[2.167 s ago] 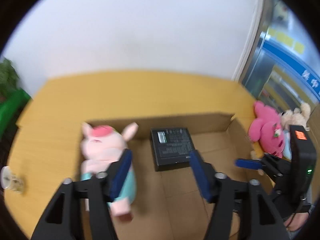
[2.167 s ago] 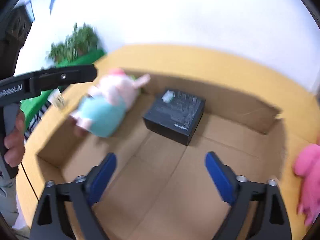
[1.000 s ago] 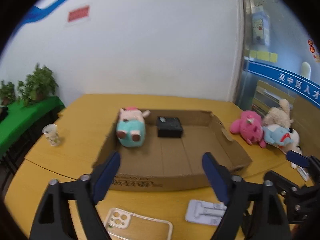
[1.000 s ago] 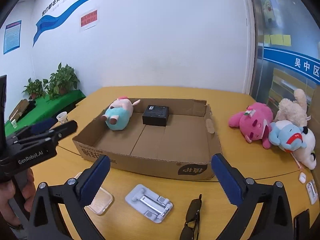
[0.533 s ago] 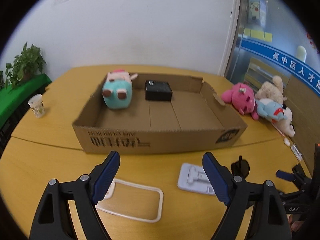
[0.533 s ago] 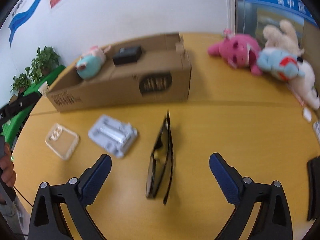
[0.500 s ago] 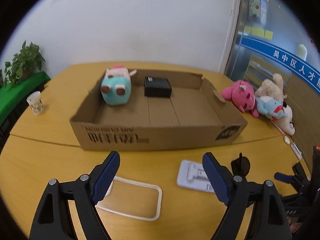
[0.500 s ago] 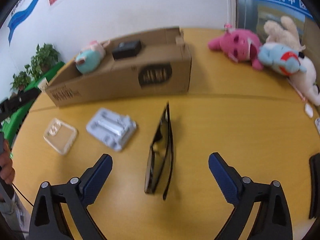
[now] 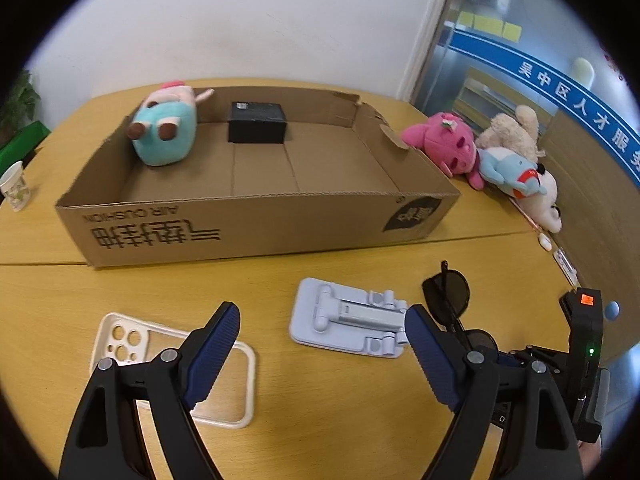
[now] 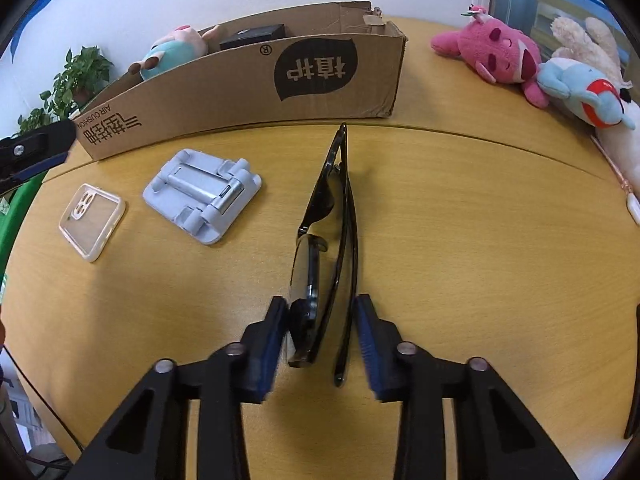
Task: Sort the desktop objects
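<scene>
The right tool (image 10: 322, 320) is clenched onto folded black sunglasses (image 10: 326, 240), glossy and thin-framed, its ribbed blue pads against lens and temple arm; they lie on the smooth wooden surface (image 10: 460, 240) in front of the cardboard box (image 10: 256, 80). Left of the sunglasses sits a grey plastic phone stand (image 10: 202, 194), hinged and flat, and further left a clear phone case (image 10: 92, 216) with rounded corners. Bare wood lies open to the right of the sunglasses. The left tool (image 9: 320, 344) is released, pads wide apart above the surface between case and stand. Only the left view shows the box's floor, holding a plush pig (image 9: 166, 130) and a black box (image 9: 258, 122)
</scene>
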`<state>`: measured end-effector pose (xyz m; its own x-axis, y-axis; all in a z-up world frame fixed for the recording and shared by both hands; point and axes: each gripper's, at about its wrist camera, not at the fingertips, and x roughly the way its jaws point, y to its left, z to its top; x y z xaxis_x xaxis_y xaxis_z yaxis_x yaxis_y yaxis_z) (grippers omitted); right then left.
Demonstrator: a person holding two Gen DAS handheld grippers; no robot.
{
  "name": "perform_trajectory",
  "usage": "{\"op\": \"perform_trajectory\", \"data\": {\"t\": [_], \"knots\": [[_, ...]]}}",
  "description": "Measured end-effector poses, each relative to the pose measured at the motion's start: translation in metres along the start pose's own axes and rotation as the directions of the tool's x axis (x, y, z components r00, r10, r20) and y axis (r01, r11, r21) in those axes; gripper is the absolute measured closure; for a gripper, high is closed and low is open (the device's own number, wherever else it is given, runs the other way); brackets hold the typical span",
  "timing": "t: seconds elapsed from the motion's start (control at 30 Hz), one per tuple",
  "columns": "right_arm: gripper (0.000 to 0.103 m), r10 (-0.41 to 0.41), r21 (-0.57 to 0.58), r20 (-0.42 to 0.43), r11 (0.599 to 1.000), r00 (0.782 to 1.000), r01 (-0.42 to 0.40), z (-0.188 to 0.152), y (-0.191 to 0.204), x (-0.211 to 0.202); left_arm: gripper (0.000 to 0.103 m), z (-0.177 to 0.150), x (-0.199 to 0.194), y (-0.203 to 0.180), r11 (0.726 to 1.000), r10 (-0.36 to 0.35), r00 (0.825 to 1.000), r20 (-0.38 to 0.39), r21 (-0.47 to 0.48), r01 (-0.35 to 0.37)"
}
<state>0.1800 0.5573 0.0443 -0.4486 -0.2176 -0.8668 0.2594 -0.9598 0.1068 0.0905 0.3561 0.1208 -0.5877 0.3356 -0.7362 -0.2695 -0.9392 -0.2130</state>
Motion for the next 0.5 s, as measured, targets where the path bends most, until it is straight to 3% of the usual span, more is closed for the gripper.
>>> {"op": "perform_trajectory", "data": {"t": [0.2, 0.3, 0.5], "knots": [[0.075, 0.035, 0.034, 0.023, 0.999, 0.999, -0.036, -0.009, -0.008, -0.007, 0.018, 0.006, 0.030, -0.030, 0.992, -0.124, 0.988, -0.097, 0.026, 0.127], [0.075, 0.044, 0.045, 0.032, 0.998, 0.999, -0.045, -0.013, -0.009, -0.009, 0.018, 0.003, 0.051, -0.052, 0.977, -0.204, 0.962, -0.179, 0.023, 0.212], [0.075, 0.063, 0.051, 0.040, 0.997, 0.997, -0.065, -0.018, -0.006, -0.012, 0.020, -0.010, 0.091, -0.093, 0.955, -0.272, 0.907, -0.320, 0.025, 0.296]]}}
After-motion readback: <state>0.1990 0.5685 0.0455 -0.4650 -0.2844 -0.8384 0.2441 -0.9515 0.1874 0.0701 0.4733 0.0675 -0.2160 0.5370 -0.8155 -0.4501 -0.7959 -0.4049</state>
